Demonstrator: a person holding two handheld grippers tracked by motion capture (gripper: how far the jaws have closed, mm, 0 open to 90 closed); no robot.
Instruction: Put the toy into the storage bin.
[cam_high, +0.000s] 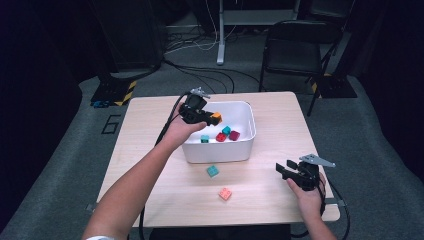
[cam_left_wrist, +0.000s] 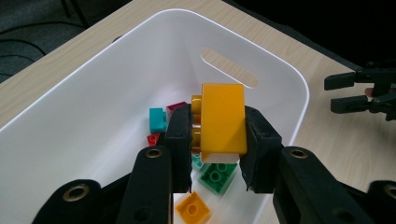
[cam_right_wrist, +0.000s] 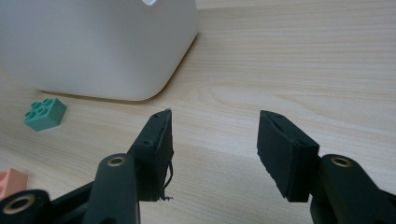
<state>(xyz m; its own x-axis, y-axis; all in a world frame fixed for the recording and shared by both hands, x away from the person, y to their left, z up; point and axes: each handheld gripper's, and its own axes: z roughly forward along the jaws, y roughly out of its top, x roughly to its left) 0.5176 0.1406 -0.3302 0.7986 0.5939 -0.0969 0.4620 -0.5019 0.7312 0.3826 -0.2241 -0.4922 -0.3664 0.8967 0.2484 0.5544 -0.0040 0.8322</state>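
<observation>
Over the pale surface (cam_high: 150, 165), the left tool (cam_left_wrist: 218, 126) pinched a light, rigid, slick brick (cam_left_wrist: 223, 119) by its flat sides above the bin (cam_left_wrist: 93, 93), the right tool (cam_right_wrist: 215, 140) spread.

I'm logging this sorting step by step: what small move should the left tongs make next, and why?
Probably open and drop the orange brick. The left tongs are shut on it above the inside of the white bin, where other bricks already lie, so releasing should land it among them.
</observation>
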